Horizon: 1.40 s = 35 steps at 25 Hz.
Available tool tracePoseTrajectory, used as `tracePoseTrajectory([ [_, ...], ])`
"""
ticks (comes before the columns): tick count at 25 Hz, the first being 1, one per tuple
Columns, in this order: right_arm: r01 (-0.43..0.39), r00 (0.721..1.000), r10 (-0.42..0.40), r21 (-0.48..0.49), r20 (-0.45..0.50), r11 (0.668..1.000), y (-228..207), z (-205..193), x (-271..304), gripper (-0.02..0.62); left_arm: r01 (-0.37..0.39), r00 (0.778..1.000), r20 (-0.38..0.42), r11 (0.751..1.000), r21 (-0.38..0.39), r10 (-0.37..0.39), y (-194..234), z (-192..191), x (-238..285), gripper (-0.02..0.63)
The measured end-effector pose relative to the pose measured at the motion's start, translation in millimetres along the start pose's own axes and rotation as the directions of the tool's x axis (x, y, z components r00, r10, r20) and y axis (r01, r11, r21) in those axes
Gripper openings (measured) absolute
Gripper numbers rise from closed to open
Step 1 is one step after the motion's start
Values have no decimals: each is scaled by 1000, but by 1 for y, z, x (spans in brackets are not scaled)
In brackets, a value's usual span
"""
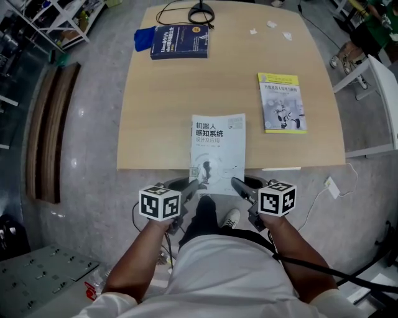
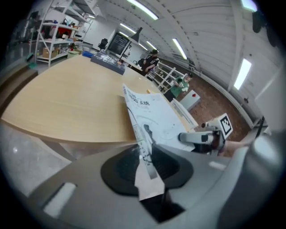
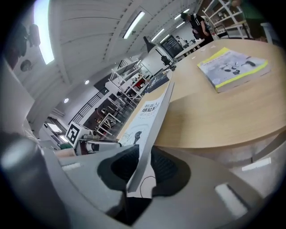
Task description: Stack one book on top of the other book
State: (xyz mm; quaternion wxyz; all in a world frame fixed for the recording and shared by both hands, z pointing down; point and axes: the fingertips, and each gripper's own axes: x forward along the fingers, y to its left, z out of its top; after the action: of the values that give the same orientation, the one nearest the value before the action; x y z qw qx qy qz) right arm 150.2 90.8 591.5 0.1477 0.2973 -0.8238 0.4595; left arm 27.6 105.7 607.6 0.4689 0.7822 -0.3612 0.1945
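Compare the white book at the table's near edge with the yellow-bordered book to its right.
The white book has a pale cover; the yellow-bordered book has a yellow frame. The white book overhangs the table's near edge; the yellow-bordered book lies wholly on it. The left gripper and right gripper clamp the white book's near corners; nothing touches the yellow-bordered book. Both are closed, cover up.

Even ceiling light and a fisheye curve marked a workshop's three views.
Strip lights (image 2: 142,10) burned white overhead in both gripper views, one panel (image 3: 42,27) blown out. The pale surface (image 1: 161,93) was evenly lit, its shadows soft; the floor (image 1: 81,115) held a faint sheen. Straight lines bowed at the edges, and corners went black in the gripper views. Close to the lens, the left gripper (image 2: 144,157), the right gripper (image 3: 142,166) and the near edge of the white book (image 2: 154,118) were blurred.
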Motion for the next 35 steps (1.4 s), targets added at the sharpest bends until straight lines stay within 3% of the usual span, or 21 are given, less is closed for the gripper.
tracePoseTrajectory([
  [8, 24, 995, -18, -62, 101, 998, 5, 17, -58, 84, 11, 998, 62, 995, 96, -17, -56, 18, 1, 97],
  [17, 68, 981, -61, -31, 185, 997, -18, 3, -154, 84, 62, 995, 64, 984, 168, -74, -146, 7, 33, 95],
  [27, 57, 975, -51, -22, 215, 998, -30, 13, -172, 84, 46, 996, 66, 981, 190, -60, -166, 18, 42, 95],
  [35, 69, 979, -62, -29, 192, 997, -71, 68, -167, 84, 46, 995, 78, 984, 173, -60, -163, 72, 84, 95],
])
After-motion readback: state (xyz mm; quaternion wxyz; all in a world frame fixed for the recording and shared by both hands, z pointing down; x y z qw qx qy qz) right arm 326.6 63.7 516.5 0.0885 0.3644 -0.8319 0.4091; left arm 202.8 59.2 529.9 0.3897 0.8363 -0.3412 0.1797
